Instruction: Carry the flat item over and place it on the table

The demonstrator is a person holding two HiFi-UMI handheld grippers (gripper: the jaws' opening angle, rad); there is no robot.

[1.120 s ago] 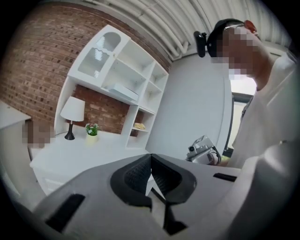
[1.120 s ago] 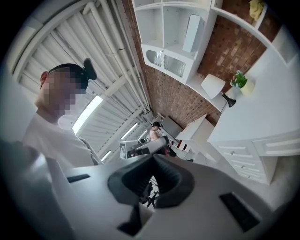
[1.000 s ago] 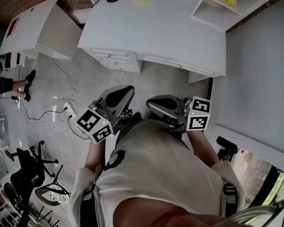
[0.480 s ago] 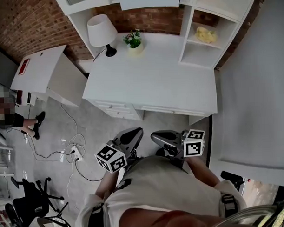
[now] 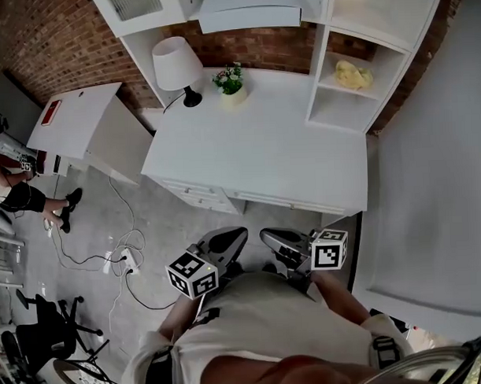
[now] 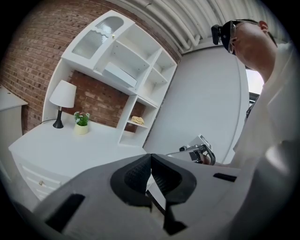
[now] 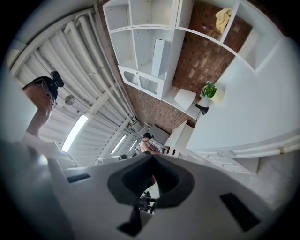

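Head view shows left gripper [image 5: 229,237] and right gripper [image 5: 272,240], jaws pressed together, short of the table [image 5: 263,159]; flat item not discernible; recommend level approach.

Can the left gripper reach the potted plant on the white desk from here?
Probably not yet: the left gripper hangs short of the desk, and the potted plant stands at the back beside the lamp. Nothing lies between them.

No words or numbers are legible; the marker cube [image 5: 192,274] shows only square patterns.
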